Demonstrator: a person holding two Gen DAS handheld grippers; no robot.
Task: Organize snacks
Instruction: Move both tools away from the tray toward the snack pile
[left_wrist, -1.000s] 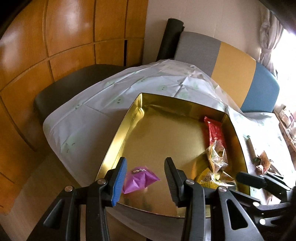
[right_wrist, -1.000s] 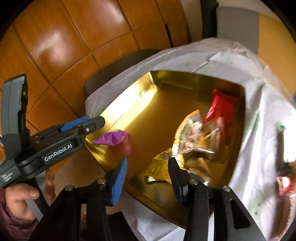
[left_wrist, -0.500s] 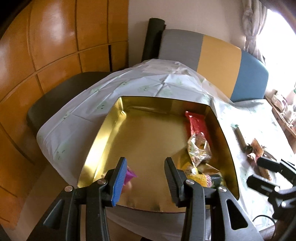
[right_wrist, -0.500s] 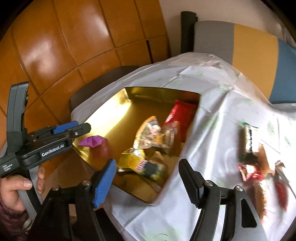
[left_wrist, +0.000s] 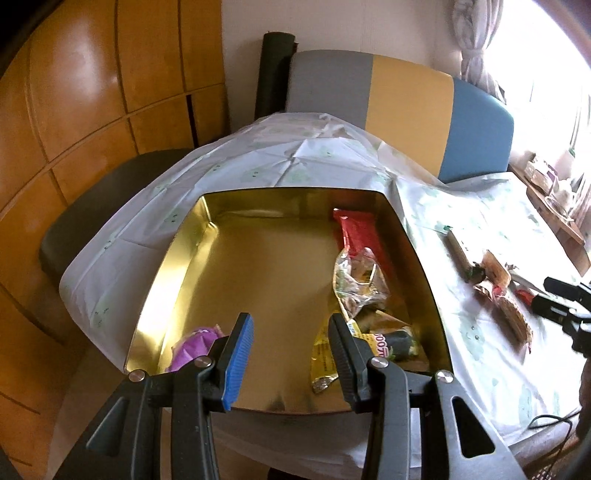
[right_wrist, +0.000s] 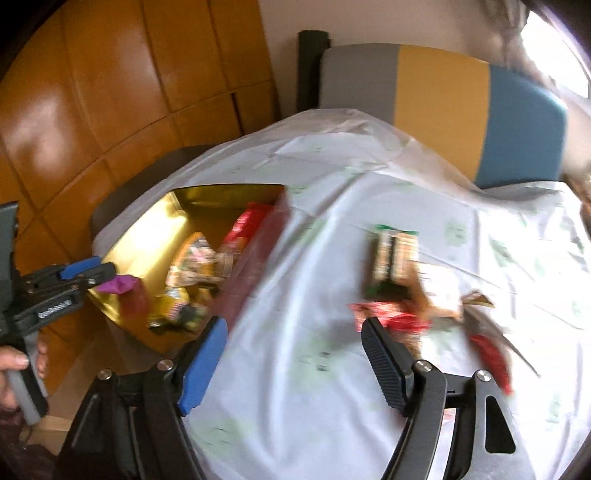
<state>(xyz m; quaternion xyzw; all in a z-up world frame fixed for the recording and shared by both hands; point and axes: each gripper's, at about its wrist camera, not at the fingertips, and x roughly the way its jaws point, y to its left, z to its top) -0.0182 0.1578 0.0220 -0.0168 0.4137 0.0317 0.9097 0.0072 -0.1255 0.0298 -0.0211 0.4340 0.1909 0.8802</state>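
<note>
White plastic sheeting with a faint green print covers the worktop (right_wrist: 332, 369) and hangs loose over its edge, and that slack is the widest hazard: a finger catching a fold could drag the cloth and everything on it. On it sits the shallow square gold metal tin (left_wrist: 173, 266), very close to the worktop's near edge; a push from either tool could slide it on the slick sheet and tip it off.

Inside the tin, along its right wall, lie a long red wrapper (left_wrist: 360, 236), a clear crinkled bag of mixed pieces (left_wrist: 360, 284) and a yellow printed packet (left_wrist: 328, 354); a small purple foil snack (left_wrist: 195, 347) rests alone in the near left corner. More unsorted snacks lie in a loose heap (right_wrist: 406, 284) well to the right of the tin, blurred in the right wrist view, so which one is next cannot be told.

The left gripper (left_wrist: 290, 350) hovers over the tin's near rim, fingers partly apart and holding nothing. The right gripper (right_wrist: 291, 360) is over bare cloth near the heap, its fingers opening wide with nothing between them. The pieces overlap, so a hasty closure could pinch two wrappers, crush brittle contents, or grab the cloth beneath.
</note>
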